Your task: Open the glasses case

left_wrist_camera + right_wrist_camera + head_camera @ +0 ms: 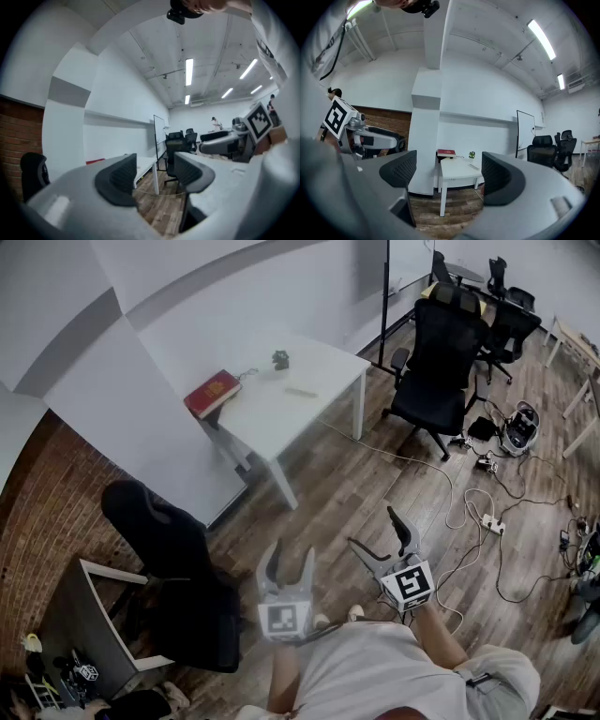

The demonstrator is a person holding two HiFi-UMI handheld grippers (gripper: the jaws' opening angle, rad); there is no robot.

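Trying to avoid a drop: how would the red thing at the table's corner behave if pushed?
The red flat thing looks stiff, so it would probably slide, not roll. It seems to overhang a corner of the white table, so pushing outward might tip it off.

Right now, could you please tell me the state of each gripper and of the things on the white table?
Left gripper: open, empty.
Right gripper: open wide, empty.
Red hardcover book: closed, flat on the white rectangular table.
Small pale oblong item: lying flat; open or shut unclear.
Small dark-green potted plant: upright.
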